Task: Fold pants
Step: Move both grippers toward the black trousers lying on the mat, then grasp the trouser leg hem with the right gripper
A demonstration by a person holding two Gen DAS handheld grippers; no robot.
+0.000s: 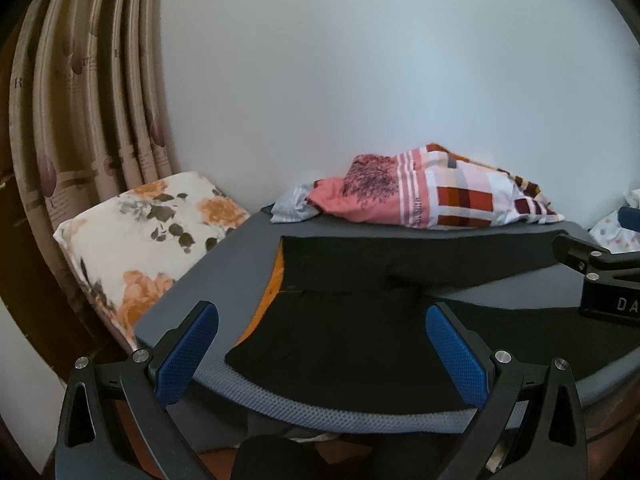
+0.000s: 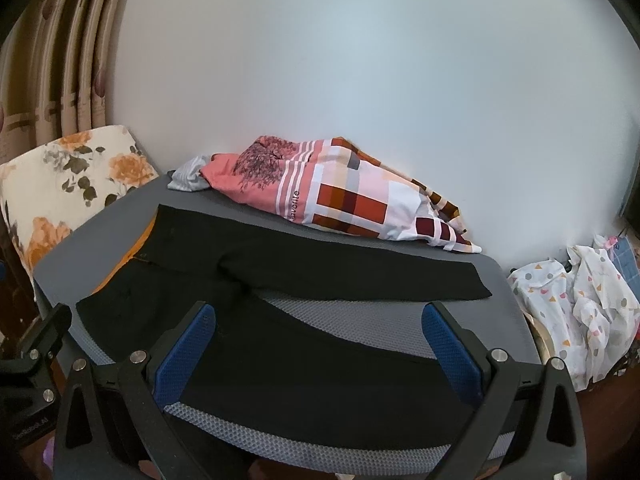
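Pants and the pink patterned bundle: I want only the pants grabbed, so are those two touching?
Apart. The right wrist view shows a strip of grey surface between the black pants and the pink patterned bundle.

Black pants [image 2: 280, 280] spread flat, unfolded

The legs were splayed apart ahead of the right gripper [image 2: 320, 348]; the waistband, lined in orange, was seen to its far left.

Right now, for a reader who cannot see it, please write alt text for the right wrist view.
Black pants lie spread flat on a grey mat, their two legs parted in a V toward the right. The open right gripper hovers over the near leg, holding nothing. Behind the pants a pink checked cloth lies against the white wall.
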